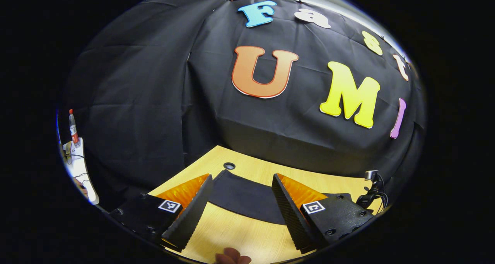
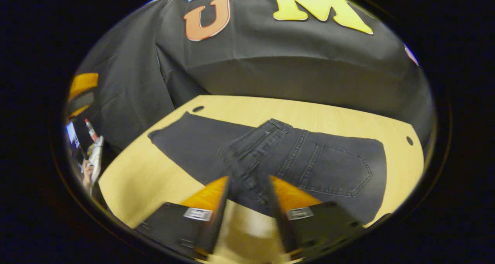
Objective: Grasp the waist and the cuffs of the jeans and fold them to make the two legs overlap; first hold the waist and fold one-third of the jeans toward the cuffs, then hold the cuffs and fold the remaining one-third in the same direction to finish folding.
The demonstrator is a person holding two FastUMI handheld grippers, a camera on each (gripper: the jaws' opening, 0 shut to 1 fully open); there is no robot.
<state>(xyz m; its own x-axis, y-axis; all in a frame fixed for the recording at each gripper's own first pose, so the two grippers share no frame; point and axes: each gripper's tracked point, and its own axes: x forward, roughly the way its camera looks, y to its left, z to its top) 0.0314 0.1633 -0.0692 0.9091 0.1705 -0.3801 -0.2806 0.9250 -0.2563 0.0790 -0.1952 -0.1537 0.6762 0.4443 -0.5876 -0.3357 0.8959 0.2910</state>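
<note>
Dark jeans (image 2: 294, 159) lay on the wooden surface (image 2: 147, 175) with the waist folded over the legs, left hand-held gripper (image 1: 239, 202) spread wide above the cuff end, right hand-held gripper (image 2: 247, 190) wide, straddling the waistband without gripping

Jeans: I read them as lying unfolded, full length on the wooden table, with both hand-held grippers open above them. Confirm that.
Not unfolded. The right gripper view shows the jeans with the waist already folded over the legs. They do lie on the wooden table, and the left hand-held gripper and right hand-held gripper are open.
</note>
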